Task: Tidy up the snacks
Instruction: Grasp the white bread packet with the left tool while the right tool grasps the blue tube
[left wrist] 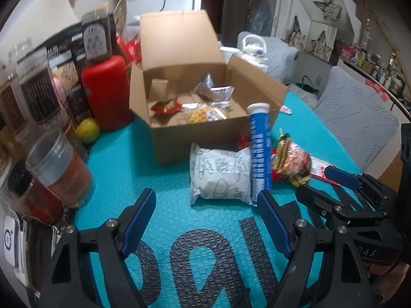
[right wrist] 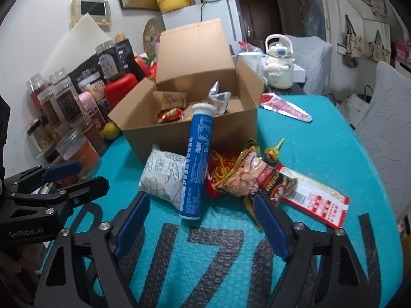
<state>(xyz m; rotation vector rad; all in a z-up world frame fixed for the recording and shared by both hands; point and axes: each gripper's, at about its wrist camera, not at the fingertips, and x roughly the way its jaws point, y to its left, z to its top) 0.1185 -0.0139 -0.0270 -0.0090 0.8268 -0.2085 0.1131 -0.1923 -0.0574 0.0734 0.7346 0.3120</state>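
while both grippers hang over the teal mat (left wrist: 123,169), nothing is held. far left, clear jars (left wrist: 36,87) with dark contents, a plastic cup (left wrist: 61,169) of brownish stuff, a red bottle (left wrist: 109,92) and a green-yellow citrus (left wrist: 88,130) beside it. left gripper (left wrist: 205,220) has jaws apart, only bare mat between the blue pads. next, the open cardboard box (right wrist: 195,133), lid flap upright at the back; inside: a red-yellow packet (right wrist: 169,115), a clear bag of yellow snack (left wrist: 203,113), a silver foil pack (left wrist: 215,89), a small brown carton (right wrist: 170,100). in front of the box lies a white printed pouch (right wrist: 161,177), touching the blue tube (right wrist: 196,164), long axis running from near edge up toward the box, white cap at the box end. right of it, crumpled red-gold snack bags (right wrist: 244,177) and a red-white sachet (right wrist: 316,200). right gripper (right wrist: 203,227) jaws partly apart, tube's base just ahead, not gripped.
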